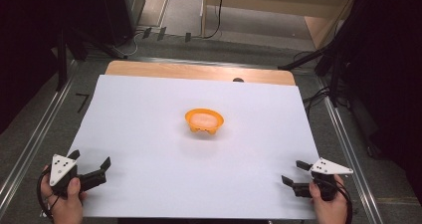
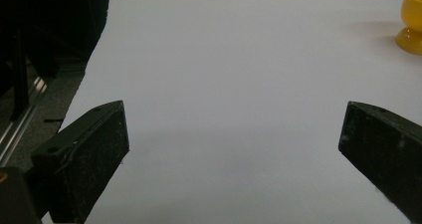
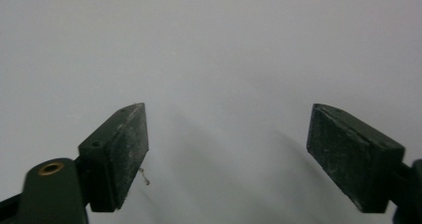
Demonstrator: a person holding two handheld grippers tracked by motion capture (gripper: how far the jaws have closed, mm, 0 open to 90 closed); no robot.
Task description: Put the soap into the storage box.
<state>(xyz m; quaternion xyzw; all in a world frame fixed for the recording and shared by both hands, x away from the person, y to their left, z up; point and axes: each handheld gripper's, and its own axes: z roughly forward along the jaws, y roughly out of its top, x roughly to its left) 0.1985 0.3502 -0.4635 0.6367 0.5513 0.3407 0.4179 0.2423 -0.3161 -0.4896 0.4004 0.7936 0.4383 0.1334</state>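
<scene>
White sheet [image 1: 149,134] bears orange bowl [image 1: 204,121], well apart from both grippers' fingers [image 1: 105,163].

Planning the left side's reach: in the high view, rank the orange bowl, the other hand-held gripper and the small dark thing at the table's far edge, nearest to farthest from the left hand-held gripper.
1. Orange bowl, mid-table, up and right of the left hand-held gripper.
2. Right hand-held gripper, across at the near right corner.
3. Small dark thing, on the wooden strip at the far edge.
</scene>
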